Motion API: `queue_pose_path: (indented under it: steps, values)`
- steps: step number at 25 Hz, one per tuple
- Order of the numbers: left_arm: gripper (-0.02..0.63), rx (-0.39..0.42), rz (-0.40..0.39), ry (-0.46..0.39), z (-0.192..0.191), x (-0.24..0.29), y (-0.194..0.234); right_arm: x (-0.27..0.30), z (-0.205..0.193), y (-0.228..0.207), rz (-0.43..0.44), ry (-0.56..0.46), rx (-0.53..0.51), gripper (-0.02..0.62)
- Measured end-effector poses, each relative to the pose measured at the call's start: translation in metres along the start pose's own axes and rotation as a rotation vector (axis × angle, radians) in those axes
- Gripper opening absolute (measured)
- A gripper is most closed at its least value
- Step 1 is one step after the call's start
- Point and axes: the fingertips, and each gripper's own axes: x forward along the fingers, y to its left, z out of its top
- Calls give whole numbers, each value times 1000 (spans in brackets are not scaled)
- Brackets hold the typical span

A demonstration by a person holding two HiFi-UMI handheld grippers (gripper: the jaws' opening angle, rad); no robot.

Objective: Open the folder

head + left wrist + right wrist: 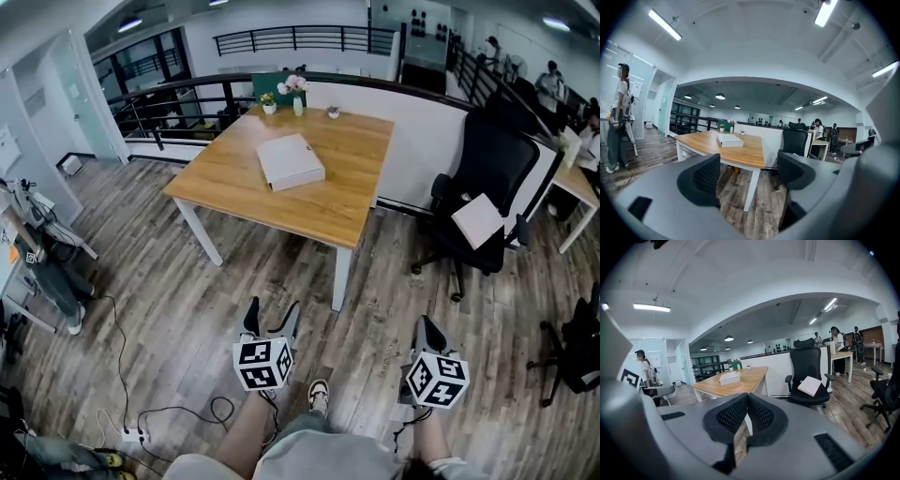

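Office with wooden table (234,192): the closed folder (291,161) lay on it, well ahead of both tools; left gripper (272,317) gaped wide, empty; right gripper (429,330) pinched together; opening not begun

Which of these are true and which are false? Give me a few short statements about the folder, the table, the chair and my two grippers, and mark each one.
1. The white folder lies closed on the wooden table. True.
2. The left gripper is clamped on the folder. False: its jaws stand apart with nothing between them, well short of the table.
3. The right gripper has its jaws together and holds nothing. True.
4. The seat of the black office chair is bare. False: a white flat item lies on it.
5. Flowers stand at the table's far edge. True.
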Motion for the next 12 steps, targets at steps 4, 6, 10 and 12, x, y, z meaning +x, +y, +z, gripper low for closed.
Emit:
queue_pose_path:
  steps: [4, 6, 10, 12]
  values:
    - [385, -7, -6, -8, 13, 40, 8, 38, 16, -1, -6, 10, -10, 2]
    - [385, -11, -11, -12, 21, 63, 15, 60, 28, 1, -8, 2, -13, 1]
    - [385, -3, -27, -25, 40, 110, 29, 103, 51, 7, -14, -11, -23, 2]
    - [385, -2, -35, -40, 52, 131, 36, 123, 61, 10, -19, -15, -31, 2]
